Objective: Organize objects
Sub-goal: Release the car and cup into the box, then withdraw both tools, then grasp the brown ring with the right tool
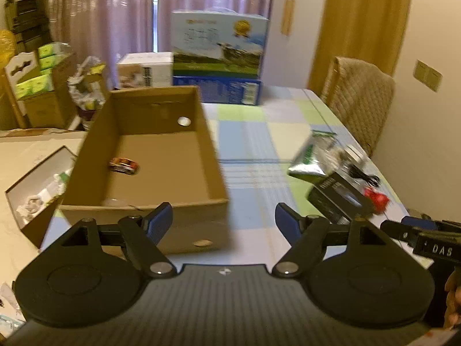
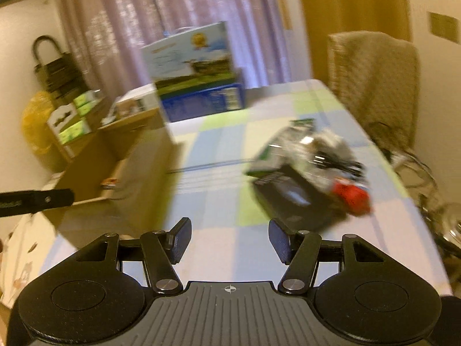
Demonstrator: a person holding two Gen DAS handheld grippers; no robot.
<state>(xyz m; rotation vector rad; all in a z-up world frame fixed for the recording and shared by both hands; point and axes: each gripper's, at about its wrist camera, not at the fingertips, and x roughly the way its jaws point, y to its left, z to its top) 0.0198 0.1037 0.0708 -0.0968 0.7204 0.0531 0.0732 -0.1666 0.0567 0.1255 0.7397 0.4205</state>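
Observation:
An open cardboard box (image 1: 161, 144) sits on the checked tablecloth (image 1: 253, 144) with a small toy car (image 1: 124, 165) inside it. My left gripper (image 1: 223, 222) hangs open just in front of the box's near wall, nothing between its fingers. To the right lies a pile: a green foil packet (image 1: 312, 155), a black box (image 1: 337, 199), a red object (image 1: 376, 197) and a black cable (image 1: 366, 176). In the right wrist view my right gripper (image 2: 230, 239) is open and empty, with the black box (image 2: 294, 199) and red object (image 2: 353, 197) ahead to its right and the cardboard box (image 2: 124, 167) to its left.
A blue and white carton (image 1: 219, 54) stands at the table's far end beside a white box (image 1: 145, 69). A padded chair (image 1: 360, 98) stands at the right edge. A smaller open box (image 1: 37, 184) with white items sits left of the cardboard box. Cartons stack at the far left.

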